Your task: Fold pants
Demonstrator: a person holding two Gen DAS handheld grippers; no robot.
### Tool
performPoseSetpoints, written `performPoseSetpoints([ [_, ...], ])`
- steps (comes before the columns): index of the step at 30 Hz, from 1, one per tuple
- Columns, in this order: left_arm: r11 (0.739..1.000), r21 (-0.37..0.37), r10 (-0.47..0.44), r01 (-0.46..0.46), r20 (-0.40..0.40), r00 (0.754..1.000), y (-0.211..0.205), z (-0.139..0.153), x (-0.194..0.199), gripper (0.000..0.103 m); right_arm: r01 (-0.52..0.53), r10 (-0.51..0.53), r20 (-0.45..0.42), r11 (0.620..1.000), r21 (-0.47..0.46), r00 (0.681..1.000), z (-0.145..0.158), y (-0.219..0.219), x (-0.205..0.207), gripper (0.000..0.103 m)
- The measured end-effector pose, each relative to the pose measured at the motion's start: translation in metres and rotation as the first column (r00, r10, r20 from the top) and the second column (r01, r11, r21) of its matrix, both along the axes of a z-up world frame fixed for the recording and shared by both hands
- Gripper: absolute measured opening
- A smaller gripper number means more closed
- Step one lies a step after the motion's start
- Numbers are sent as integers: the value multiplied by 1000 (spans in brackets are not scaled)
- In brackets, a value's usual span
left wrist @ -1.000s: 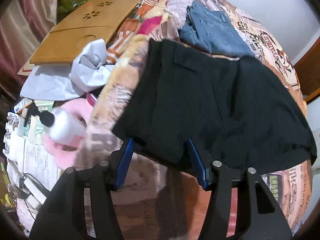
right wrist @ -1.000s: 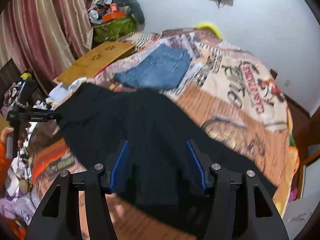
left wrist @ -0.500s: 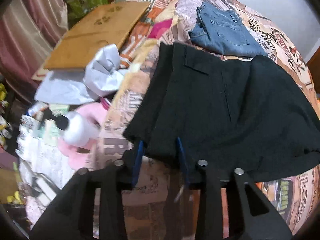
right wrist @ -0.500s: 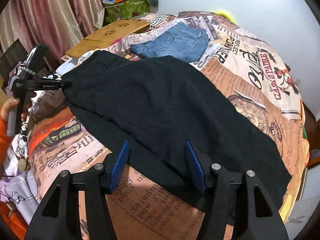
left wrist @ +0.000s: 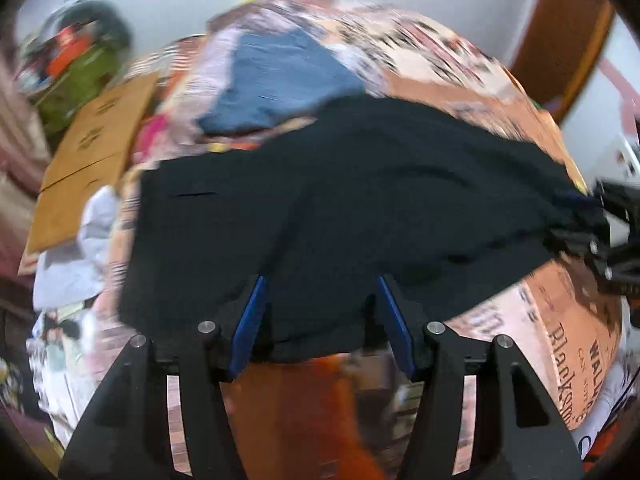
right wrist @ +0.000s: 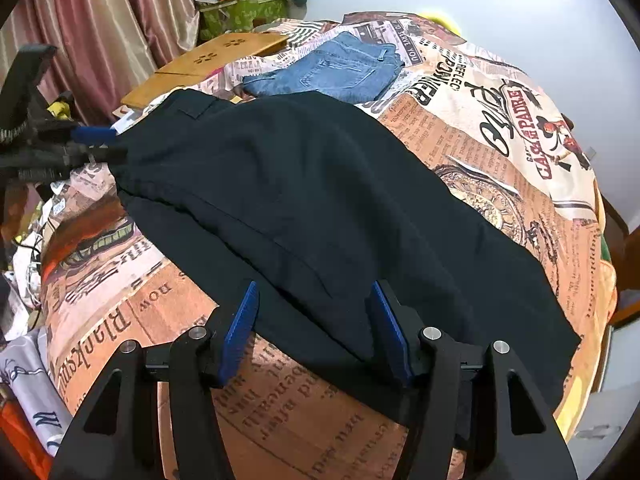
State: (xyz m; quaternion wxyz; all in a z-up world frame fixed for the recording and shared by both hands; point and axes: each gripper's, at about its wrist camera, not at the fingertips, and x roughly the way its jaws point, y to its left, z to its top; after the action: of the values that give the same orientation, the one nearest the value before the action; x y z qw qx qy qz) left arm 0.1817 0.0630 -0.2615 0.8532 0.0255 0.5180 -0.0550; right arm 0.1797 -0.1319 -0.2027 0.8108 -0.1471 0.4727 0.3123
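Grippers, both mine: left gripper (left wrist: 320,285) jaws just opened, spread, edge of the black pants (left wrist: 360,200) loose between them. Right gripper (right wrist: 313,286) spread likewise, over the pants mid-frame. Risk, as I judge it: pinching a single layer drags the fold askew across the bedspread (right wrist: 500,128).

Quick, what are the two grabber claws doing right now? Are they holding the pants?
Left gripper: jaws apart and just opening; black pants edge lies between them, not pinched.
Right gripper: jaws apart over the pants edge, not pinched.
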Motion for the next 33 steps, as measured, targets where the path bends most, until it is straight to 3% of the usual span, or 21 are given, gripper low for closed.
performPoseSetpoints([
  [3, 998, 15, -60, 60, -28, 998, -21, -13, 3, 57, 27, -27, 11, 1000, 13, 1000, -4, -1, 1, 46],
  [6, 994, 78, -76, 75, 4, 997, -36, -17, 6, 57, 39, -39, -7, 998, 52, 999, -8, 0, 4, 34],
  [9, 994, 86, -76, 74, 16, 997, -41, -17, 12, 55, 44, -43, -12, 997, 70, 999, -7, 1, 6, 20],
  [11, 994, 61, -91, 90, 16, 996, -42, -18, 17, 38, 46, -45, -10, 996, 79, 999, -6, 1, 6, 12],
  [13, 993, 69, -98, 96, 21, 995, -45, -18, 19, 30, 44, -44, -5, 995, 91, 999, -5, 0, 6, 9],
  [18, 995, 72, -79, 74, 60, 995, -44, -6, 17, 13, 32, -33, 5, 990, 138, 999, 5, -2, 1, 6],
  [26, 997, 43, -75, 72, 85, 994, -36, 15, -1, 11, -5, 1, 27, 988, 154, 1000, 18, -1, -10, 6],
  [33, 997, 26, -71, 71, 11, 997, -44, -11, -13, 10, 27, -21, -44, 990, 142, 999, -1, -7, -14, 6],
])
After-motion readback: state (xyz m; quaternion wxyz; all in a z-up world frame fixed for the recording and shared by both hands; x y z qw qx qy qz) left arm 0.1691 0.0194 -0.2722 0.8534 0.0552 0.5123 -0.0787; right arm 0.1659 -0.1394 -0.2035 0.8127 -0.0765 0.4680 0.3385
